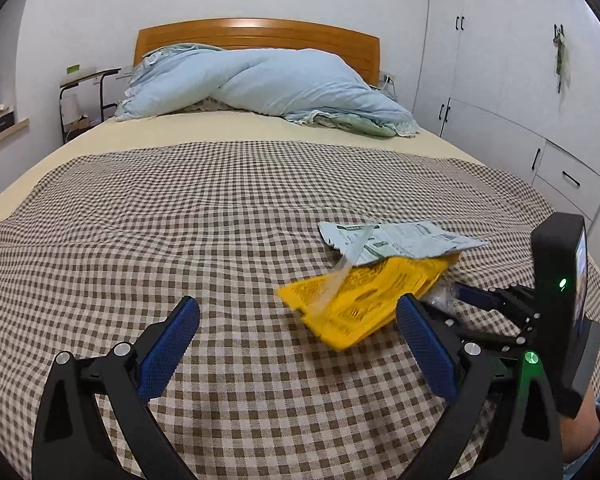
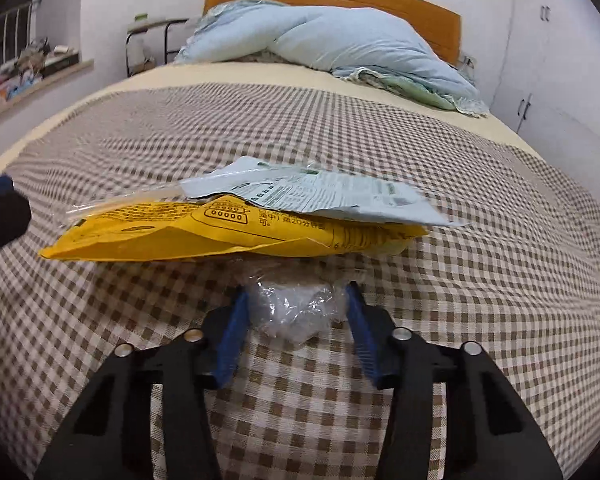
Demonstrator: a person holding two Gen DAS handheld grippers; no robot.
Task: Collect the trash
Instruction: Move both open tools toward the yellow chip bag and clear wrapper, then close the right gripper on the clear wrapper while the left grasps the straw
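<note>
Here | right gripper [image 2: 296,312] clenched on crumpled clear plastic [image 2: 292,312] | yellow wrapper [image 2: 204,236] above | left gripper [image 1: 300,320] released

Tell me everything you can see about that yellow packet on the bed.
The yellow packet is a flat, crinkled wrapper, plastic-looking, printed with black text and a small diagram. It lies nearly flat on the checked bedspread, one edge lifted slightly. A pale blue-white printed wrapper overlaps its far side, and a clear strip crosses it. Crumpled clear plastic sits at its near edge, between the right gripper's fingers. The packet looks empty.
</note>
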